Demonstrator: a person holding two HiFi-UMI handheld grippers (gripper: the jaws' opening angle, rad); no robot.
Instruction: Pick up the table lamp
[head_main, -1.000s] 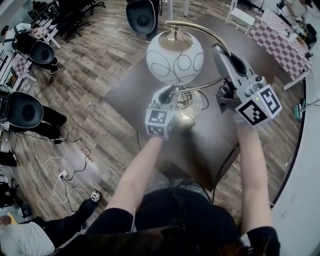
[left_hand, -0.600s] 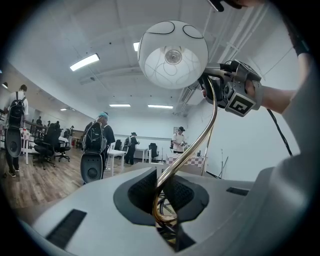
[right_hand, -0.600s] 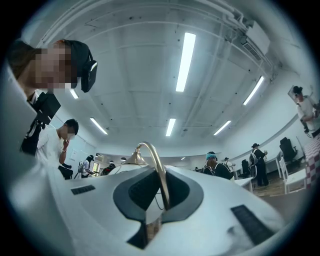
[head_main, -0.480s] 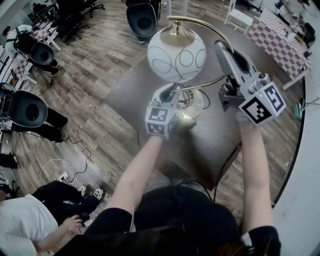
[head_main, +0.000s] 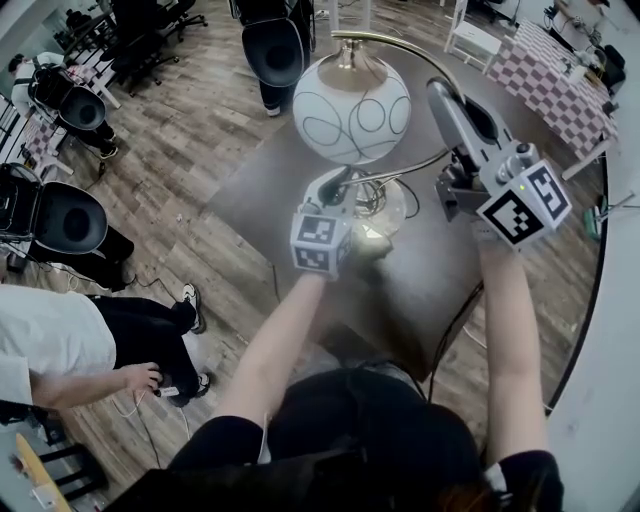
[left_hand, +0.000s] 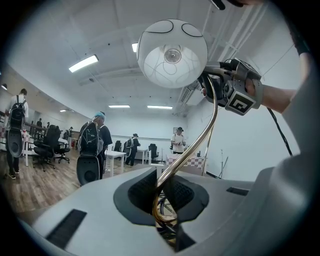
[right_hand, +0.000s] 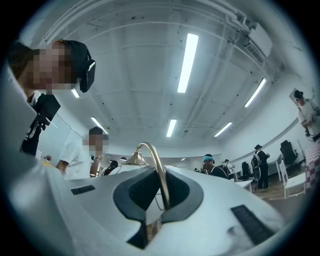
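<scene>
The table lamp has a white globe shade (head_main: 352, 108) with thin black rings and a curved brass arm (head_main: 420, 62). My left gripper (head_main: 338, 186) is shut on the brass stem just above the lamp's base (head_main: 388, 212); the stem (left_hand: 206, 131) rises from between its jaws (left_hand: 162, 200) up to the globe (left_hand: 172, 52). My right gripper (head_main: 447, 96) is shut on the upper curve of the arm, to the right of the globe. The arm (right_hand: 157, 167) runs up out of its closed jaws (right_hand: 159, 200). Whether the base touches the dark table (head_main: 262, 175) I cannot tell.
A person in a white shirt (head_main: 60, 345) bends over the wooden floor at lower left. Black chairs (head_main: 62, 218) stand left and at the far side (head_main: 275, 48). A checkered table (head_main: 560, 70) is at upper right. A black cable (head_main: 450, 335) hangs off the table's near edge.
Lamp and both grippers have held almost still. The person at lower left has moved further into the head view and stands more upright. The far chair shifted left.
</scene>
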